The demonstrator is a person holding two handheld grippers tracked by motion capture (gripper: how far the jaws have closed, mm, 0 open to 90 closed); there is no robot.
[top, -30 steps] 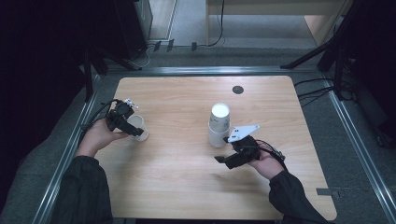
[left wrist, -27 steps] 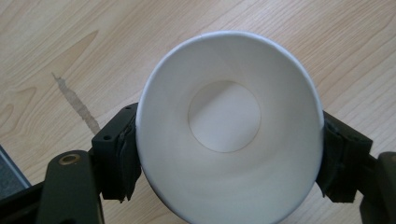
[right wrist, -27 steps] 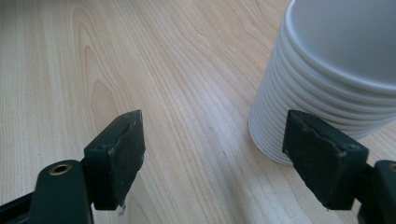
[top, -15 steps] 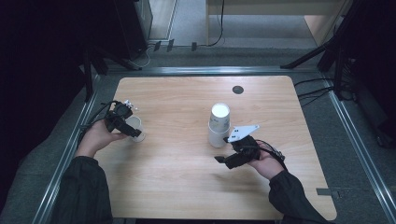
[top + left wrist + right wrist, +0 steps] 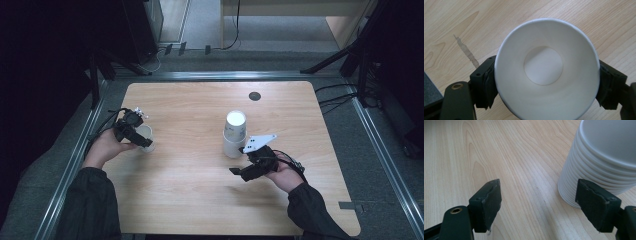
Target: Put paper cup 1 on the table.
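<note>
A single white paper cup (image 5: 544,65) stands upright on the wooden table (image 5: 190,190) at its left side. My left gripper (image 5: 144,140) reaches down around the cup (image 5: 145,133), one pad (image 5: 486,87) on each side. Its jaws have just been opening with the cup between them, and the rim looks round, not squeezed. A tall stack of white paper cups (image 5: 234,134) stands mid-table. My right gripper (image 5: 240,163) lies low beside the foot of the stack (image 5: 599,162), open, with bare table between its pads (image 5: 487,201).
A small dark round disc (image 5: 254,95) is set in the table near its far edge. Metal rails (image 5: 75,165) run along the table's sides, with dark stands and cables on the floor behind. Bare wood lies between the two hands.
</note>
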